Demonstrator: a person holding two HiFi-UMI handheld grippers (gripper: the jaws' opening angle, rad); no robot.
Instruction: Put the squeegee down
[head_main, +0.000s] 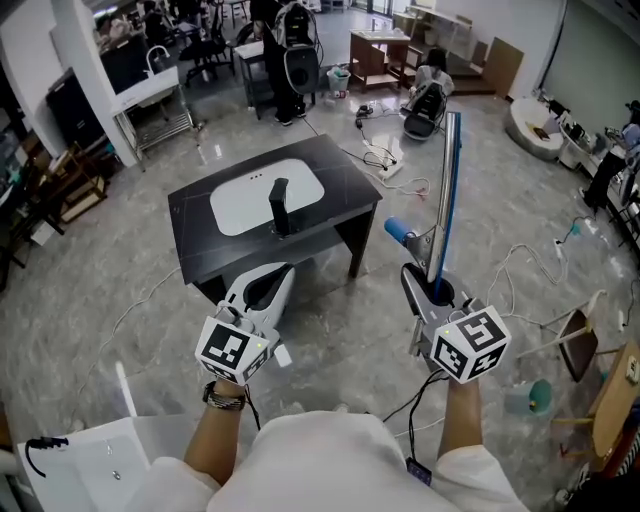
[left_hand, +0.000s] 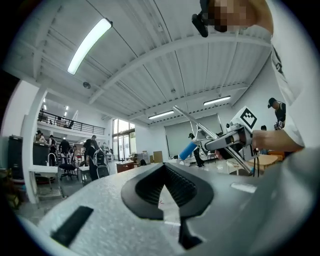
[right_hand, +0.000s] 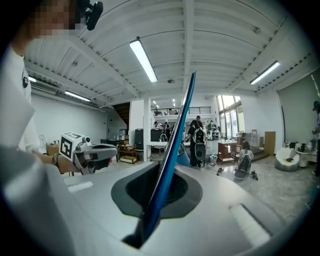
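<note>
Your right gripper (head_main: 437, 293) is closed on the squeegee (head_main: 447, 190), a long thin blue blade (a round blue handle (head_main: 399, 231) sticks out at its left side) that you hold in the air, with its long axis pointing up and forward from the jaws. Your left gripper (head_main: 262, 290) is closed and empty. Before it stands the black table (head_main: 340, 180) with a white oval sink (head_main: 240, 200) and a dark faucet (head_main: 280, 205).

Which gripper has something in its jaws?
The right gripper: its jaws are shut on the blue squeegee. The left gripper has its jaws shut with nothing between them.
</note>
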